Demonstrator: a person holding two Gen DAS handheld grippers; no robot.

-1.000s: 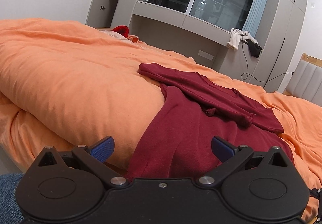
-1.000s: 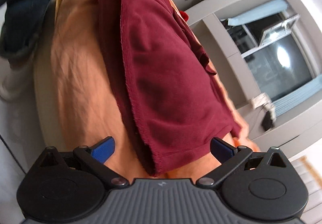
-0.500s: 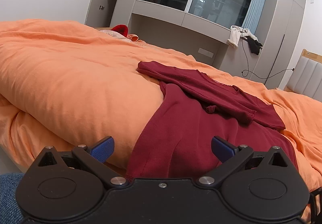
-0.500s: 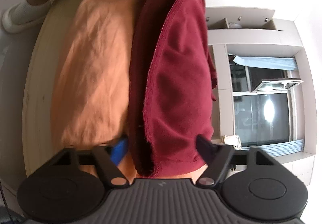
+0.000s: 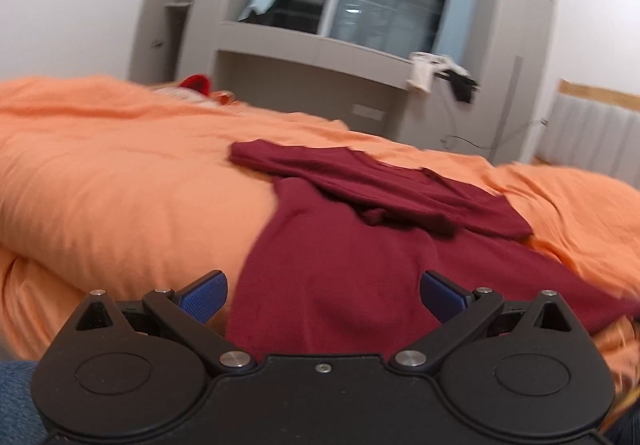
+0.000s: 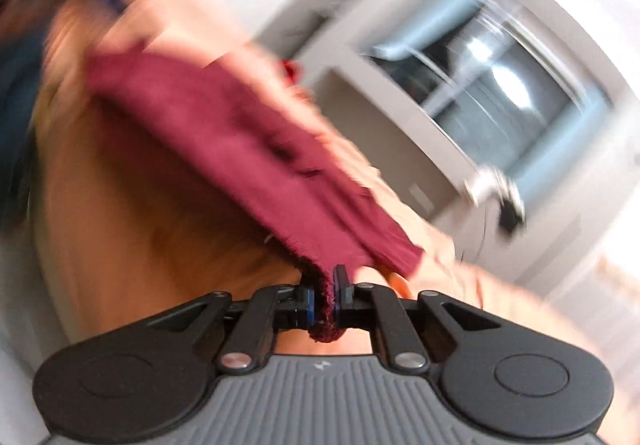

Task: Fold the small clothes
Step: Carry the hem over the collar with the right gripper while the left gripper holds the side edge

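A dark red shirt [image 5: 352,245] lies on the orange duvet [image 5: 120,181], its sleeves folded across the body. Its lower part hangs over the bed's near edge. My left gripper [image 5: 324,291] is open, its blue pads on either side of the shirt's lower part, not touching it. In the blurred right wrist view my right gripper [image 6: 325,295] is shut on the hem corner of the shirt [image 6: 240,141] and the cloth stretches away from it over the duvet [image 6: 132,221].
Grey built-in cabinets and a window [image 5: 376,5] stand behind the bed. A red item [image 5: 196,83] lies at the far side. A padded headboard [image 5: 592,133] is at the right. Clothes [image 5: 440,75] hang off the window ledge.
My right gripper has closed on the shirt's hem corner and is swinging fast with it. My left gripper stays open and has tilted a little.
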